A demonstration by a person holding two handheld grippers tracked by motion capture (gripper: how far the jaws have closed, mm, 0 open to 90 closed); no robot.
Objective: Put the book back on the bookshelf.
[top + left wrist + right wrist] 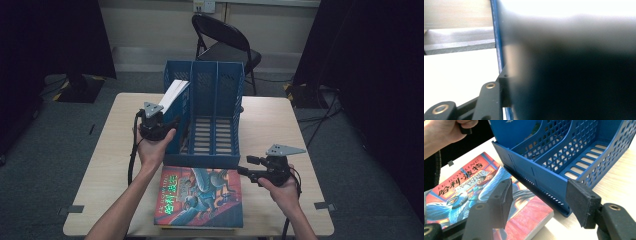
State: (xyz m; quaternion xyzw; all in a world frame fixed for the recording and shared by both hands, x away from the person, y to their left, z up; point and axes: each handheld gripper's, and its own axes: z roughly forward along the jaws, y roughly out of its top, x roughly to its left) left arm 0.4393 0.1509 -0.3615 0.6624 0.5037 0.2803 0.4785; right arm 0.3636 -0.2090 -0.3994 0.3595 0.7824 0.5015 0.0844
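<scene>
Nearest the tabletop's (280, 125) front edge lies a colourful paperback (200, 196), flat and face up, its cover carrying the author line "J.K. ROWLING" and large Chinese title characters; a second volume seems to lie under it, though only a sliver shows. Just to its right, near the front right corner, the right tongs (243, 170) hang level with nothing between them, jaws standing apart and aimed at the front lip of the blue file rack (212, 122), as the right gripper view confirms. Behind the paperback the three-bay rack sits mid-tabletop, its centre and right bays bare. At its left bay the left tongs (172, 121) are up against a white-edged book (174, 93) that leans tilted in that compartment, page edges poking above the divider. The left gripper view is blurred by something dark pressed close to the lens, so whether those jaws still pinch the book or have let go cannot be told. By the look of things, the shelving job is partly done: one book is in the left bay, the paperback at the front edge waits its turn, and two bays remain to fill. Beyond the tabletop's far edge stands a folding chair (225, 40).
</scene>
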